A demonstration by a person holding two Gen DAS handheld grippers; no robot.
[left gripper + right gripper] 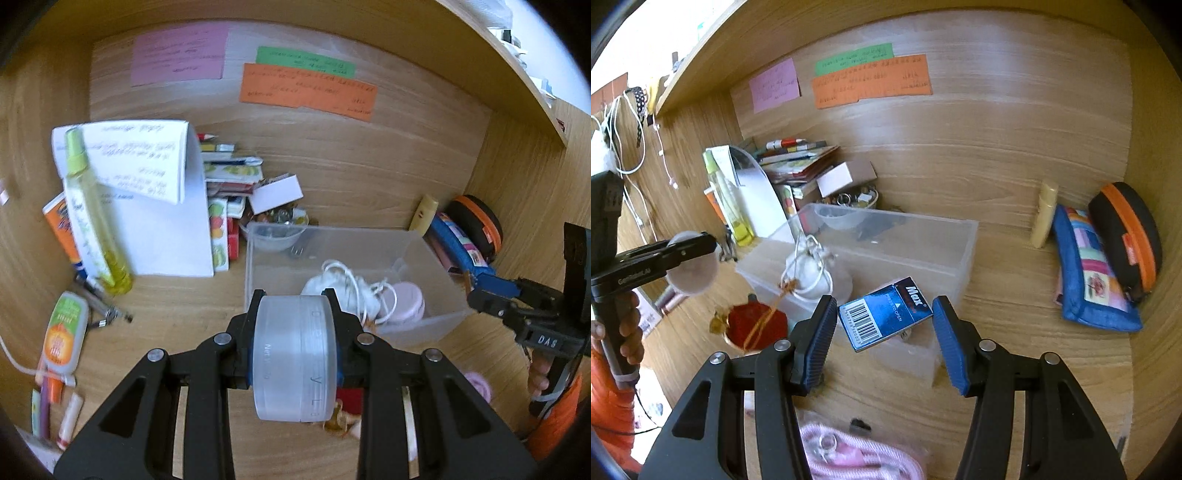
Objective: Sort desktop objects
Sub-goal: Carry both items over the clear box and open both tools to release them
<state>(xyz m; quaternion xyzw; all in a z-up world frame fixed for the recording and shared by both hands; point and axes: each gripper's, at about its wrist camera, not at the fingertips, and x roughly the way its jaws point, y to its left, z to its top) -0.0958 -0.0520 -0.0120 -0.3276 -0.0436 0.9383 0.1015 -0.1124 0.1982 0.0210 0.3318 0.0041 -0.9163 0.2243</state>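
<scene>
The left tongs (295, 354) clench a jar (295, 358) just short of the bin (424, 240). The right tongs (884, 339) gape, released, a blue box (884, 314) beyond them. Probably early: the bin holds 3 or so items, clutter remains.

The sticky notes (306, 88) bear writing too blurred to read — the pink pouch (864, 458) is cut off below.

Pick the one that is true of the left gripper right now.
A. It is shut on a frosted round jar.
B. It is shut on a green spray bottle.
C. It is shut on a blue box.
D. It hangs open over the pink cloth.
A: in the left wrist view the left gripper has its pads pressed on both flat ends of the frosted round jar.
</scene>
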